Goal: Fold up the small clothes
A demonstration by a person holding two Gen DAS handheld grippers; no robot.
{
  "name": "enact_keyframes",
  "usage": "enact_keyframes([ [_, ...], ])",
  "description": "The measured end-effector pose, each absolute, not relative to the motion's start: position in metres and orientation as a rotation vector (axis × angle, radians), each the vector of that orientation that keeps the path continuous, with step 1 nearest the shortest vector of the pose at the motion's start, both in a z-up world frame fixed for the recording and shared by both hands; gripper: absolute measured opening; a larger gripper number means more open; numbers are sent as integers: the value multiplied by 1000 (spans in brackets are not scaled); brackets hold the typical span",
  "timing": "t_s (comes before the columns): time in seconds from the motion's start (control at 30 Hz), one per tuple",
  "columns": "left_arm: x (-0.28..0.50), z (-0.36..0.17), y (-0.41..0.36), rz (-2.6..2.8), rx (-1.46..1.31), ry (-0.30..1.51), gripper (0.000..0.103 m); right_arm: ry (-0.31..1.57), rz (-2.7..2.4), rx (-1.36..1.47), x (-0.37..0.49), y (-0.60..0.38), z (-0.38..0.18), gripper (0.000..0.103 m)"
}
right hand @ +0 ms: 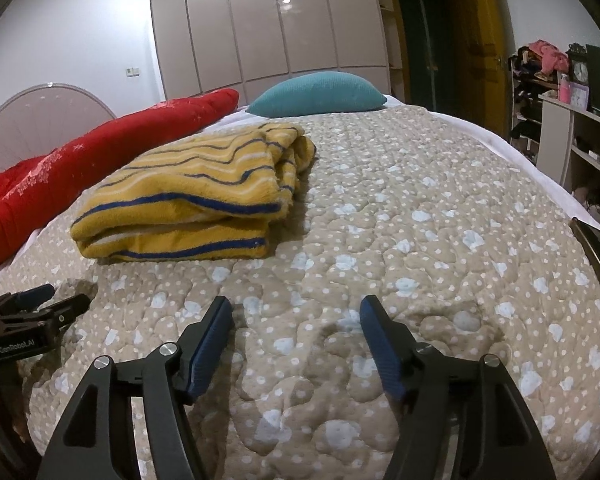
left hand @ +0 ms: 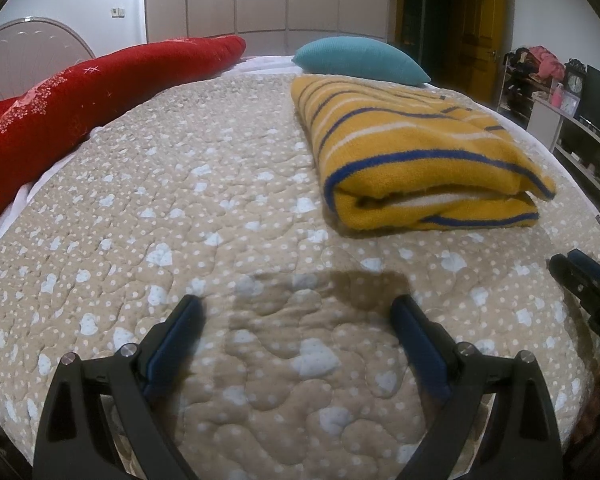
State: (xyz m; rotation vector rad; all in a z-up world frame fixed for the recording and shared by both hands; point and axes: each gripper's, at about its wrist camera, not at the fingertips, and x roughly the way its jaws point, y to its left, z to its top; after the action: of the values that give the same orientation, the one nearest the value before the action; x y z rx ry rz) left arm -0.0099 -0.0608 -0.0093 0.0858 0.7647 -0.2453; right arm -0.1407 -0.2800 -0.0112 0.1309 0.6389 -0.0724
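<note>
Left gripper (left hand: 298, 306) at bottom of frame, jaws spread wide over the beige quilt (left hand: 180, 208), nothing between them. Right gripper (right hand: 296, 306) likewise parted and empty. Folded yellow striped garment (left hand: 416, 152) lies on the quilt, centre right in the left view, apart from both grippers. Teal pillow (left hand: 360, 60) behind it; red blanket (left hand: 80, 108) upper left.

Bed (right hand: 440, 208), beige quilted cover with pale dots. Folded yellow striped garment (right hand: 196, 196) lies on it. Beyond the garment: teal pillow (right hand: 320, 94). Left of the garment (along the bed's edge): red quilt (right hand: 100, 152).
</note>
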Motion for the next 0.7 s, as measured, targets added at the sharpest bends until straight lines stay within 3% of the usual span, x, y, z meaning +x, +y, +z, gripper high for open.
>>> enact_keyframes([
  [0.4,-54,35,-40,-231,8,816,95,648,-91,106,-140,-276,-12,73],
  [0.53,-88,83,-20,-161,9,686,95,658,-71,111,-140,-277,-11,75],
  [0.63,-112,120,-7,-79,18,536,103,658,-73,108,-141,-276,-12,76],
  [0.7,-128,145,2,-42,2,424,103,661,-72,107,-140,-276,-12,76],
])
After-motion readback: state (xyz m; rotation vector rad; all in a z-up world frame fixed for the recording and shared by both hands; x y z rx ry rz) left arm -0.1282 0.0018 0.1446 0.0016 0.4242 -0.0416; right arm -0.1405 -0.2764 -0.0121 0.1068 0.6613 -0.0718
